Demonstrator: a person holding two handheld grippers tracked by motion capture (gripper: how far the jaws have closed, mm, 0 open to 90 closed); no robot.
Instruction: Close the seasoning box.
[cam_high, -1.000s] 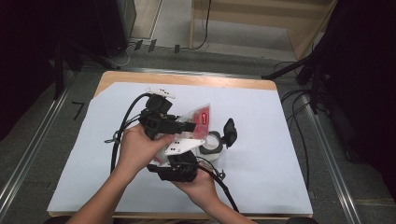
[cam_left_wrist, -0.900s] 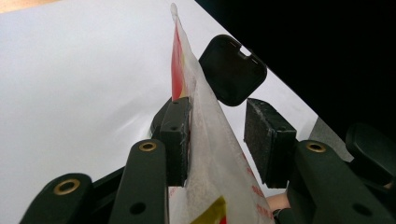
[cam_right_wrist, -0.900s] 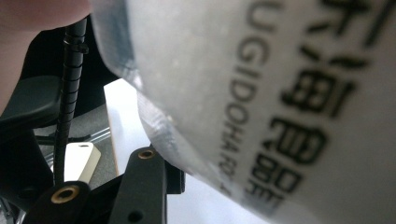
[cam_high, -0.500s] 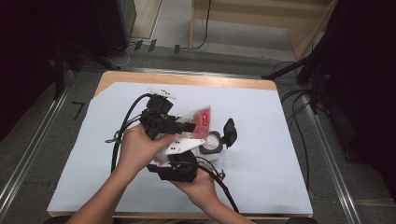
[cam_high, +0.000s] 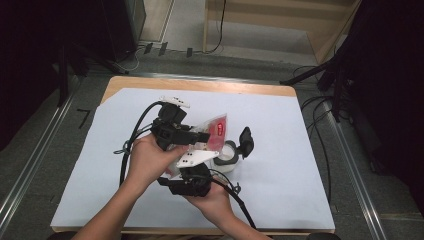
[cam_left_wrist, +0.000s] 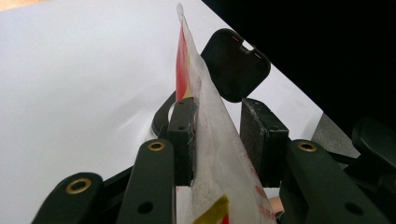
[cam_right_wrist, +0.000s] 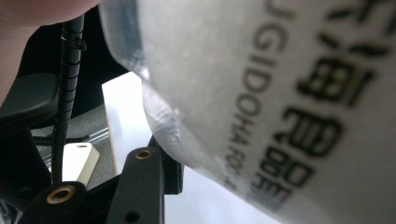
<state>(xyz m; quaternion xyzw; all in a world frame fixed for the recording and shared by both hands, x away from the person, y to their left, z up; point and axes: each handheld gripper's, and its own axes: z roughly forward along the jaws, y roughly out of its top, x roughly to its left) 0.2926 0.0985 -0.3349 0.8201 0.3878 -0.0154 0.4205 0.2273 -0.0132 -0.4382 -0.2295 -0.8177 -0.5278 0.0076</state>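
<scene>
A clear plastic bag with red print and white grains is held tilted above a small white jar whose black lid stands flipped open. My left gripper reaches in from the left. In the left gripper view the bag stands between its pads, which have just been closing and press on its bulging lower part; the lid is beyond. My right gripper sits below it, under its grey plate. In the right gripper view the bag lies against the one visible finger and hides the other.
A white sheet covers the wooden table. Black cables trail off to the left of the hands and another runs toward the front edge. Dark floor with rails surrounds the table.
</scene>
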